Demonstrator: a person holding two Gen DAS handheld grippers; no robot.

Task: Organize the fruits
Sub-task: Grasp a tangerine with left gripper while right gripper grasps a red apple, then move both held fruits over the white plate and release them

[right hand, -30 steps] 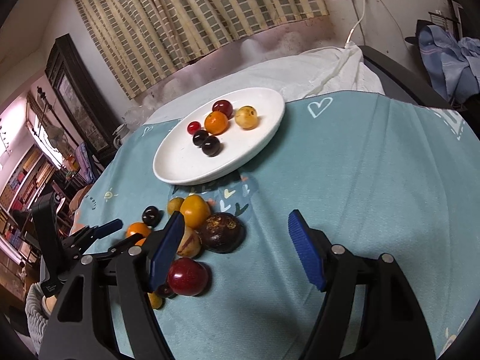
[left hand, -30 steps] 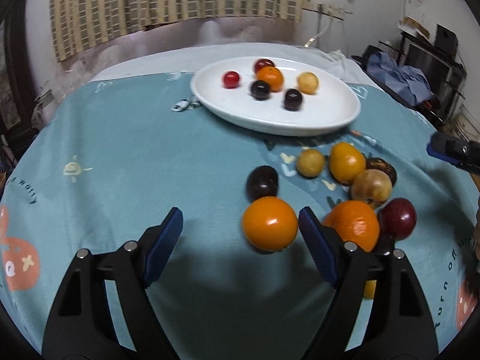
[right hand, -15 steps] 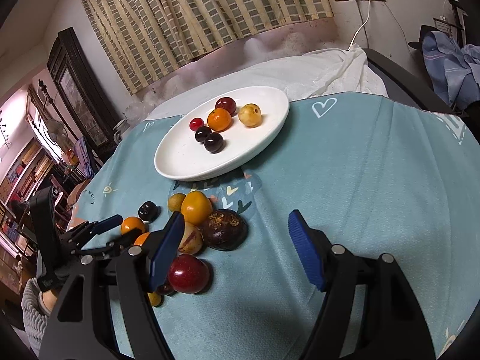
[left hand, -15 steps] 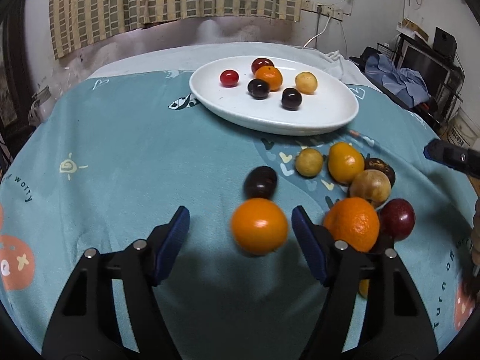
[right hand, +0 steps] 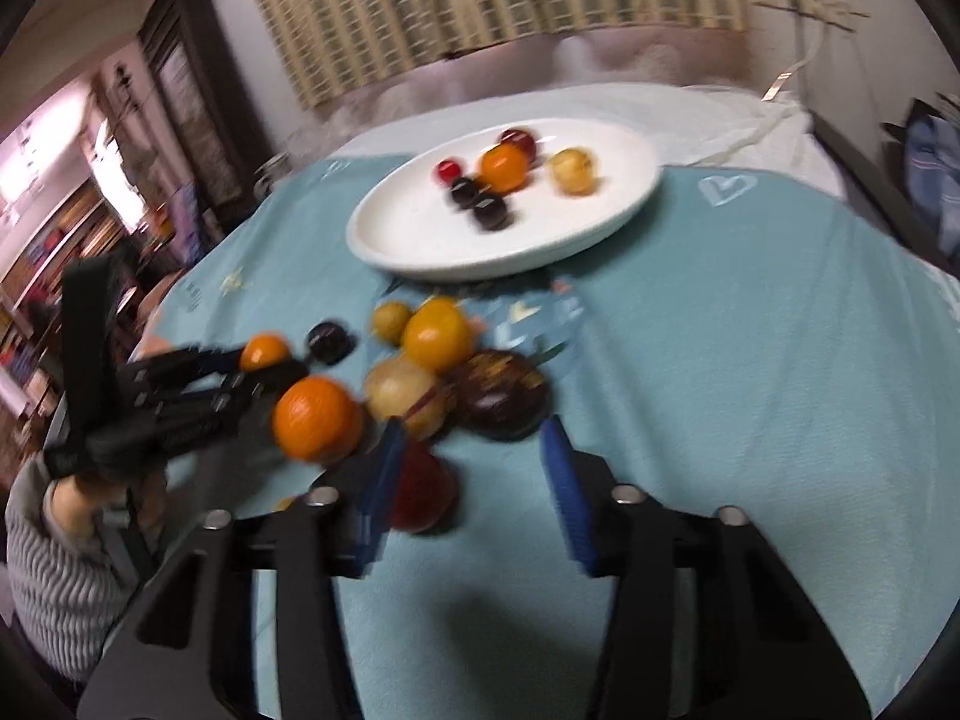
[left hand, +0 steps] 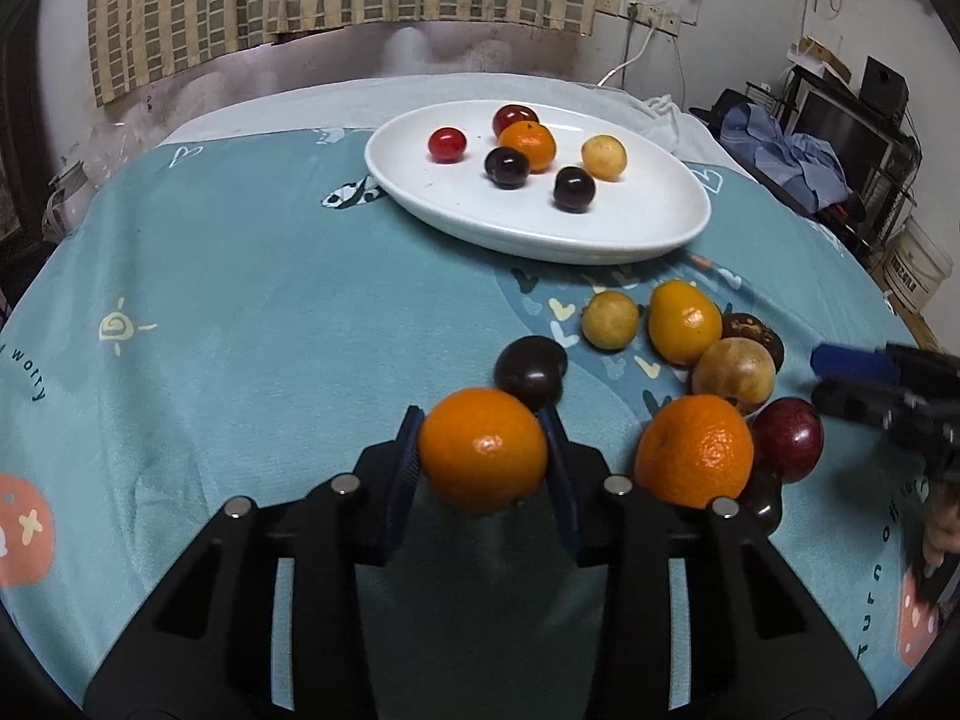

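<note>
Left hand-held gripper [left hand: 483, 459], spread a moment ago, is now pinching the orange [left hand: 483, 457] just above the tabletop [left hand: 252, 312], readying transfer to the plate [left hand: 630, 228]. Right hand-held gripper [right hand: 471, 495] is hovering spread beside the loose fruits [right hand: 456, 360].

Fruits, loose pile and plated group, on teal printed cloth over the counter.

Round glossy orange mandarin [left hand: 483, 458], clamped between the blue pads of the left tongs [left hand: 483, 462]. Dark purple round plum [left hand: 531, 371] just behind it. Larger dimpled orange mandarin [left hand: 694, 451] to the right, touching a shiny red plum [left hand: 789, 440] and a tan-brown round fruit [left hand: 735, 375]. Beyond: yellow-orange oval citrus [left hand: 685, 321], small dull yellow round fruit [left hand: 610, 320], dark mottled brown fruit [left hand: 757, 333]. White oval ceramic plate [left hand: 648, 222] holds six small fruits: two red, two dark, one orange, one yellow.
</note>
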